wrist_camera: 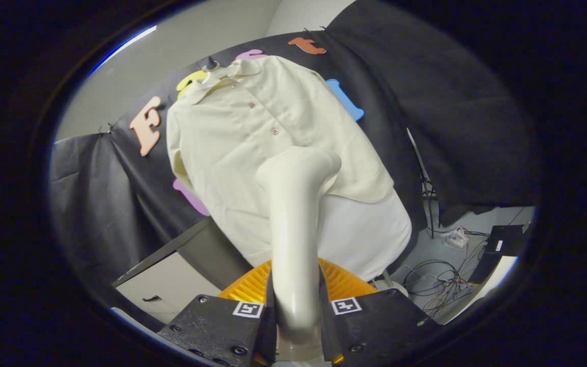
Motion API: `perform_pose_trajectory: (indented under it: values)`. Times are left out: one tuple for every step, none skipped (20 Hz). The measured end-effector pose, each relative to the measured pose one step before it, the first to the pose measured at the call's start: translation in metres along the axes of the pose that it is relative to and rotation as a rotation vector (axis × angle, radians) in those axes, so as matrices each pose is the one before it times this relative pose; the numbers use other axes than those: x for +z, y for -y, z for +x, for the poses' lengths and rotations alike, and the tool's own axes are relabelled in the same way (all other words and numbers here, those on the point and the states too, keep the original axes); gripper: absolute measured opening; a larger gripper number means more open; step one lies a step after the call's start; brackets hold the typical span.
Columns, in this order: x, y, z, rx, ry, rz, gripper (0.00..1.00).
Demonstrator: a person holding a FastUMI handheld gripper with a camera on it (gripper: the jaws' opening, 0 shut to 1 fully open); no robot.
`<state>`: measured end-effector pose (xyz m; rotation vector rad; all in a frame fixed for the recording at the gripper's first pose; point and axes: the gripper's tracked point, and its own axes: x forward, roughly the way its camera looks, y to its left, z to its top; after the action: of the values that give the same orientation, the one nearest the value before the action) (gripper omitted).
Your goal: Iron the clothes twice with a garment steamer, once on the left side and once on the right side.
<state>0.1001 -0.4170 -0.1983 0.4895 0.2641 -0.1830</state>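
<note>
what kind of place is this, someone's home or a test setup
Most likely a staged recording booth, not a home: black cloth wall behind the hung shirt, loose cables on the floor. The gripper is shut on the steamer handle.

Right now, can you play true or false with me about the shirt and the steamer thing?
1. The tool is holding the cream garment steamer between its two fingers. True.
2. The shirt is lying folded on the floor. False: it hangs spread out on the black cloth wall, collar at the top.
3. The steamer's head is at the shirt's collar. False: it sits lower, below the row of buttons.
4. The shirt is bright red. False: it is pale cream.
5. Cables lie tangled on the floor beside the shirt's lower end. True.
</note>
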Motion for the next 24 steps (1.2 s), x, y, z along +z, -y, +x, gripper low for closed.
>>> perform_pose_trajectory:
  values:
    - [-0.00054,-0.02052,-0.00806,0.02454,0.01353,-0.01876,0.34]
    - [0.00031,-0.01906,-0.00771,0.01651,0.01284,-0.02458,0.34]
    - [-0.0014,-0.01824,-0.00606,0.01116,0.008,-0.02782,0.34]
    - [-0.00143,-0.01798,-0.00601,0.0134,0.00506,-0.03085,0.34]
    - [-0.00072,-0.01907,-0.00803,0.01588,0.00581,-0.02214,0.34]
    - [0.00076,-0.01982,-0.00705,0.01636,0.01122,-0.01435,0.34]
    - [0.00024,-0.01908,-0.00757,0.0127,0.01372,-0.01085,0.34]
    - [-0.00283,-0.01415,-0.00591,0.01253,0.01643,-0.01742,0.34]
    - [0.00093,-0.01943,-0.00637,0.00926,0.01552,-0.01981,0.34]
    - [0.00169,-0.02277,-0.00775,0.01704,0.01785,-0.03239,0.34]
    - [0.00253,-0.02583,-0.00853,0.01964,0.01109,-0.0346,0.34]
    - [0.00005,-0.01966,-0.00654,0.0156,0.0131,-0.01922,0.34]
    - [0.00084,-0.0203,-0.00692,0.018,0.01428,-0.01403,0.34]
    - [-0.00021,-0.0186,-0.00592,0.01406,0.00908,-0.01832,0.34]
    - [-0.0016,-0.01618,-0.00566,0.00808,0.00176,-0.0199,0.34]
    - [-0.00092,-0.01425,-0.00452,0.00653,0.00281,-0.01449,0.34]
    - [-0.0017,-0.01443,-0.00532,0.00812,-0.00521,-0.00912,0.34]
    - [0.00087,-0.01261,-0.00364,0.00557,0.00548,-0.00516,0.34]
    - [0.00087,-0.01242,-0.00191,0.00272,0.0016,-0.00373,0.34]
    - [0.00281,-0.01078,-0.00456,0.00095,0.01046,-0.00788,0.34]
    - [0.00071,-0.00997,-0.00415,-0.00055,0.00069,-0.0212,0.34]
    - [0.00262,-0.00998,-0.0018,-0.00242,0.0029,-0.02652,0.34]
    - [0.00168,-0.00861,-0.00159,0.00286,0.00173,-0.031,0.34]
    - [0.00396,-0.00719,-0.00035,0.00144,0.00386,-0.017,0.34]
